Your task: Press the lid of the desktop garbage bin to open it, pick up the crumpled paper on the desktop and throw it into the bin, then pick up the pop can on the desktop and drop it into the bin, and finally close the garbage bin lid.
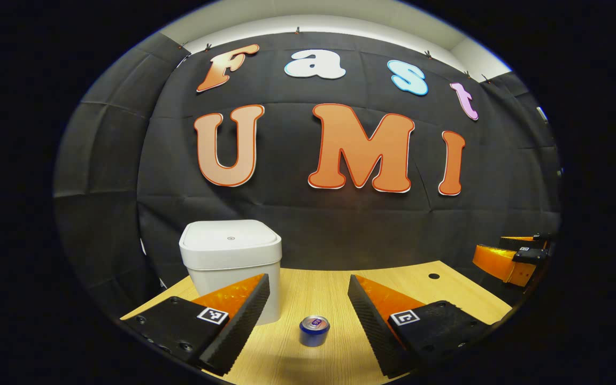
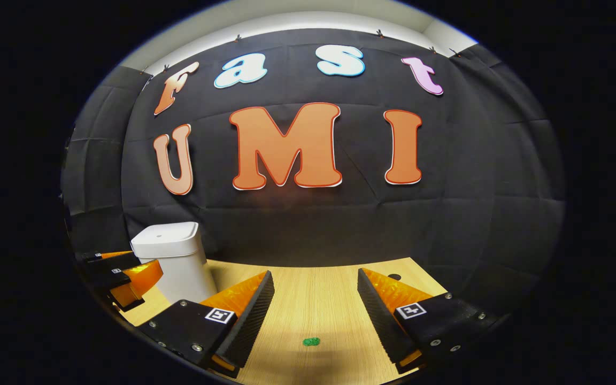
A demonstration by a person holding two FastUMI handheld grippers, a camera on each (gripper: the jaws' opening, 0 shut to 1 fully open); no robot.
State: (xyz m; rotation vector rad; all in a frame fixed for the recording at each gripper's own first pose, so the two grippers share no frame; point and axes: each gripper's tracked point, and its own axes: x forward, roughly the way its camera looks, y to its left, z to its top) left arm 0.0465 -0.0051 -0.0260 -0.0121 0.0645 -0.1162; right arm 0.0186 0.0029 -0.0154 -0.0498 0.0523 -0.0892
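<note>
- Pop can [image 1: 314, 330], a small blue metal cylinder with a silver top, stands upright on the pale wooden worktop [image 1: 313, 289], in the gap between the left gripper's [image 1: 308, 305] two fingers, nearer their base than their tips and touching neither.
- The left gripper's fingers are spread wide and released, with nothing between them but the can on the worktop below.
- Crumpled paper [image 2: 311, 341], a small green wad, lies on the worktop in the right gripper view, in the gap between the right gripper's [image 2: 316, 297] fingers, close to their base and apart from both.
- The right gripper's fingers are likewise spread wide and released, grasping nothing.
- Garbage bin [image 1: 231, 264], a white plastic square-sided box with rounded corners, stands on the worktop just beyond the tip of the left gripper's left-hand finger, which partly hides its lower front; its flat white lid [image 1: 230, 238] is down.
- In the right gripper view the bin stands farther off, beyond and to the left of the left-hand finger, with the other gripper low at the left edge beside it.
- In the left gripper view the other gripper shows at the far right edge, well apart from the can.
- A small dark round hole [image 1: 433, 276] sits in the worktop beyond the right-hand finger.
</note>
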